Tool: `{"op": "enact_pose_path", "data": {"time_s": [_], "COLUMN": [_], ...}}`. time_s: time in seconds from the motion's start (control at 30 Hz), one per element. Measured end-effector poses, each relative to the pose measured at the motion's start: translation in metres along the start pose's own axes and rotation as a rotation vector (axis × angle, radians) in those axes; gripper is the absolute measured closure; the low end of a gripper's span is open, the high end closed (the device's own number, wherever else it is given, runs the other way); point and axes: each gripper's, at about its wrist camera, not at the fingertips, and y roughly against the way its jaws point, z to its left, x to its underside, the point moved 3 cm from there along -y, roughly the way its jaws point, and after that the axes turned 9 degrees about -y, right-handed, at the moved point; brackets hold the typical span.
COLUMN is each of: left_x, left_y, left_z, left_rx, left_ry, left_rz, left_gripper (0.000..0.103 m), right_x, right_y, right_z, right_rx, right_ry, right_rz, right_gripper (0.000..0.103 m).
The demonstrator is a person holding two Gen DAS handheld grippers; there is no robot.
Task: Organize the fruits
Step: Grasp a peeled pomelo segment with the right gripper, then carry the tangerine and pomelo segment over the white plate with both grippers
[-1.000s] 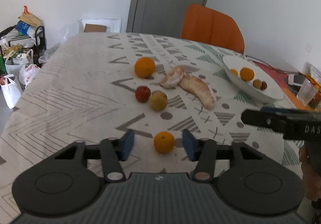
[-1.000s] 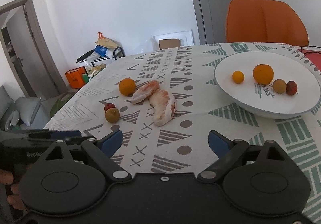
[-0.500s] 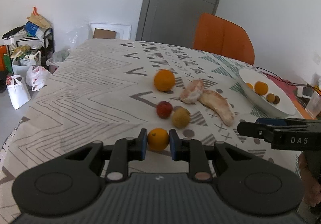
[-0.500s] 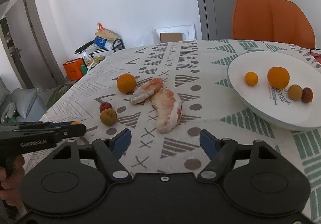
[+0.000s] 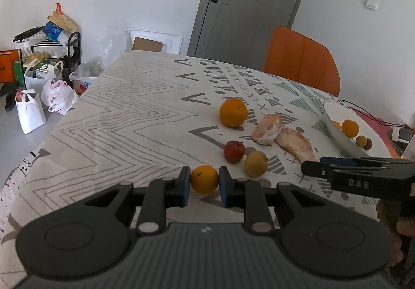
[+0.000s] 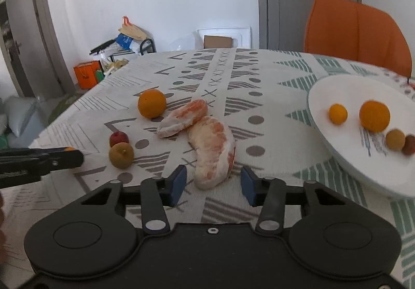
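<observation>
My left gripper [image 5: 203,182] is shut on a small orange [image 5: 204,179] just above the patterned tablecloth. Beyond it lie a red fruit [image 5: 234,151], a yellow-brown fruit [image 5: 255,163], a large orange [image 5: 233,112] and two peeled citrus segments. My right gripper [image 6: 213,185] is closing around the near end of the bigger segment [image 6: 214,149]. A narrow gap shows between each pad and the segment. The smaller segment [image 6: 184,118] touches its far end. A white plate [image 6: 345,92] at the right holds two oranges and two small brownish fruits.
An orange chair [image 6: 355,32] stands behind the table's far right side. Bags [image 5: 31,110] and a cluttered rack sit on the floor to the left. The table's left edge drops off near the left gripper.
The left gripper's pads closed from either side onto the small orange. The right gripper moved forward to the big peeled segment and its jaws narrowed around it.
</observation>
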Motion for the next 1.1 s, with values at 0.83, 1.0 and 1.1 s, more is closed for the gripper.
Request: {"op": "enact_pose_path", "data": {"time_s": [0.83,1.0,1.1], "left_x": [0.001,0.003,0.003], "left_y": [0.014,0.009,0.006], "left_z": [-0.017,-0.017,-0.016], "left_rx": [0.050,0.044,0.045], "left_ry": [-0.030,-0.031,-0.024], "left_rz": [-0.031,-0.010,-0.006], "left_gripper": [0.081,0.081,0.081], "right_x": [0.023,0.021,0.019], "right_y": [0.052,0.045,0.037], "right_z": [-0.017,-0.018,-0.018], "right_rx": [-0.010,-0.002,0.000], "right_ry": [-0.032,-0.019,-0.022], "right_rz": [0.011,-0.004,0.009], "right_gripper": [0.067,0.050,0.049]}}
